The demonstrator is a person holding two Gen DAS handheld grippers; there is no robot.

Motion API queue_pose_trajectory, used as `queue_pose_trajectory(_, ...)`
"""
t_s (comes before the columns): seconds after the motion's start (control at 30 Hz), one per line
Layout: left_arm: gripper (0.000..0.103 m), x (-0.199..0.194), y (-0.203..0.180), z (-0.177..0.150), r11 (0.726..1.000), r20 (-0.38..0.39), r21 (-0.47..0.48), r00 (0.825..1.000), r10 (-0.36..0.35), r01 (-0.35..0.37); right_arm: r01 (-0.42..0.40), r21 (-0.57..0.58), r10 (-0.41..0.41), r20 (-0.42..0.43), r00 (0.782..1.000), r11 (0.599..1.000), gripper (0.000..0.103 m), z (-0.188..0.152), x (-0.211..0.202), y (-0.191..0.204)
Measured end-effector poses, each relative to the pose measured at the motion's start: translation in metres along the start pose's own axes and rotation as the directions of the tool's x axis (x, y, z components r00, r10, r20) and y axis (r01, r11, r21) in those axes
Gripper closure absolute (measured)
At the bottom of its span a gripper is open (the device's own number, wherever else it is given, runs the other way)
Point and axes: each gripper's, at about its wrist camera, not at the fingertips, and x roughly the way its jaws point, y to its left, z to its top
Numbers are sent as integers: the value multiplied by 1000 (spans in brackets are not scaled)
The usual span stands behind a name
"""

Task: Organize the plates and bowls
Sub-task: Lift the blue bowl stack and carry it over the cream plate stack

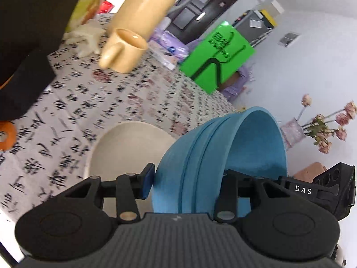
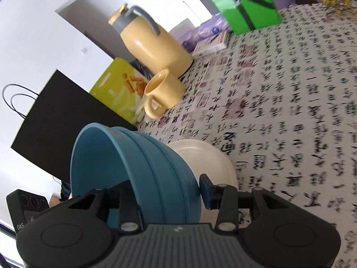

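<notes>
A stack of blue bowls (image 1: 214, 156) is held tilted on its side above the table, between both grippers. My left gripper (image 1: 187, 183) is shut on one side of the stack's rim, one finger inside the top bowl and one outside. My right gripper (image 2: 167, 189) is shut on the opposite side of the same stack (image 2: 138, 169). A cream plate (image 1: 127, 151) lies on the calligraphy tablecloth just beneath and behind the bowls; it also shows in the right wrist view (image 2: 209, 158).
A yellow mug (image 2: 162, 93) and a tall yellow thermos jug (image 2: 154, 44) stand on the table behind the plate. A black paper bag (image 2: 67, 120), a green bag (image 2: 243, 4) and a yellow-green box (image 2: 116, 89) stand along the table's edges. A vase of flowers (image 1: 312, 129) stands beyond the table.
</notes>
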Motion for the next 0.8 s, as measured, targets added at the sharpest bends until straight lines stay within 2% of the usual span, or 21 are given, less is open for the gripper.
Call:
queue_pose_trajectory(0.33, 59, 12, 38, 7, 998, -51, -59, 999, 18, -21, 18, 45, -15, -75, 997, 999, 64, 3, 39, -4)
queue_pose_trajectory(0.53, 58, 18, 41, 11, 998, -64, -69, 998, 9, -13, 41, 41, -38, -65, 997, 998, 65, 7, 45, -4)
queue_pose_trajectory(0.73, 53, 16, 41, 16, 997, -42, -71, 999, -5, 2, 40, 81, -35, -57, 998, 996, 64, 11, 51, -12)
queue_pose_trajectory(0.8, 46, 14, 41, 18, 998, -25, -59, 1000, 13, -14, 54, 71, -50, -50, 997, 996, 60, 12, 50, -11)
